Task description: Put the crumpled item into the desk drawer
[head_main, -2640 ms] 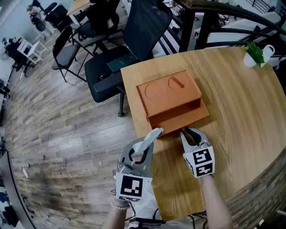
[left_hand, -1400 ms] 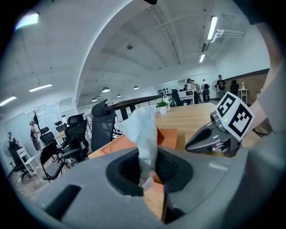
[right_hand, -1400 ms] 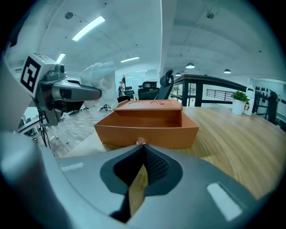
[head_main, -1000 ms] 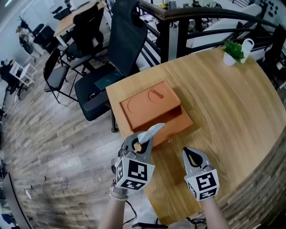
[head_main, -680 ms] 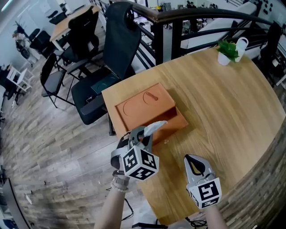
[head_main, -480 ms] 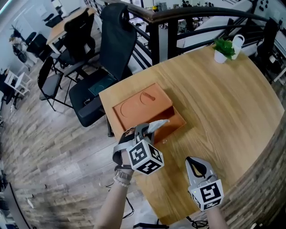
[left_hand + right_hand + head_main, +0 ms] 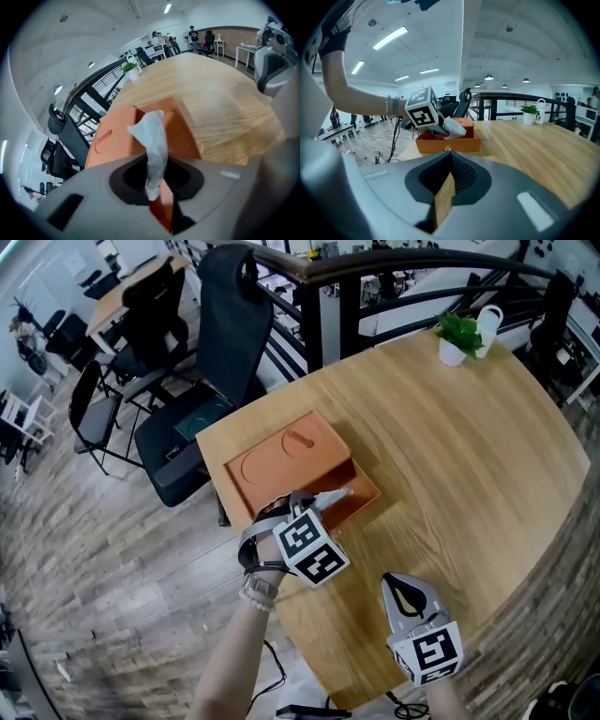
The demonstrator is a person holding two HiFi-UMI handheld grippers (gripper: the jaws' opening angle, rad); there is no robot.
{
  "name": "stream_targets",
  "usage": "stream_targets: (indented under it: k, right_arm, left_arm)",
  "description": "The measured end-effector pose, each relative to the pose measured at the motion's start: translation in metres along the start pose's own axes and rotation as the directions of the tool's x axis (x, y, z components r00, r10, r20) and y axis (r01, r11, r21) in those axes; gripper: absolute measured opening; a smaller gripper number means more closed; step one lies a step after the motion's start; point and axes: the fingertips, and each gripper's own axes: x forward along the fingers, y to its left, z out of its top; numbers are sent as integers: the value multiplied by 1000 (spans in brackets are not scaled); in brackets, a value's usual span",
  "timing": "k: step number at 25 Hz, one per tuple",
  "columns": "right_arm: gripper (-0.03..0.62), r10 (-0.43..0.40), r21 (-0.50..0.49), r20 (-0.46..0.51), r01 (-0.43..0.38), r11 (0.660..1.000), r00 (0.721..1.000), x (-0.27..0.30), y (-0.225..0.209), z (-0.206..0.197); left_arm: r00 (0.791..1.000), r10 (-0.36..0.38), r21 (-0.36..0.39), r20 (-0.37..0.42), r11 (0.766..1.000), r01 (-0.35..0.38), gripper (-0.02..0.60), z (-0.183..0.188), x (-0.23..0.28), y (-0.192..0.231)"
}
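Now we are opening the jaws of the left gripper (image 7: 305, 512) around the crumpled white tissue (image 7: 152, 136), centre frame. If it clings, it may miss the open orange drawer (image 7: 366, 495). The right gripper (image 7: 405, 589) is closed and empty.

Head camera high above table (image 7: 469, 446); gripper cameras low, close, both toward the orange drawer box (image 7: 286, 454).

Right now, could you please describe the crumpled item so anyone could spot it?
On the wooden table sits an orange box, drawer open. Over the drawer, between the left gripper's opening jaws, is a crumpled tissue, the only soft, pale thing there.
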Motion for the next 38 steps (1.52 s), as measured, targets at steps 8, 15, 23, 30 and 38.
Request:
stream_targets:
  k: [8,15,23,30,38]
  right_arm:
    - [-6,7,1,0,-7,1000,1000,-1,5,1]
    - [-6,15,-2,7,-15,1000,1000,-3,4,4]
    - [-6,26,-10,14,-25,1000,1000,-16,5,5]
    - [-6,30,-31,66,-28,999,997,-38,8,18]
    - [-6,39,-80,138,-28,996,990,-77,15,44]
  left_arm:
    - [994,-107,-33,30,994,108,222,-3,2,-15]
    - [990,-114,-112,87,986,124,245,-10,-16,-13]
    - [981,-104,-218,165,966,139,272,-14,-47,-21]
    - [962,54,-338,268,940,42,13,-14,-84,-25]
    - [864,233,-483,445,876,12,0,4,-172,-51]
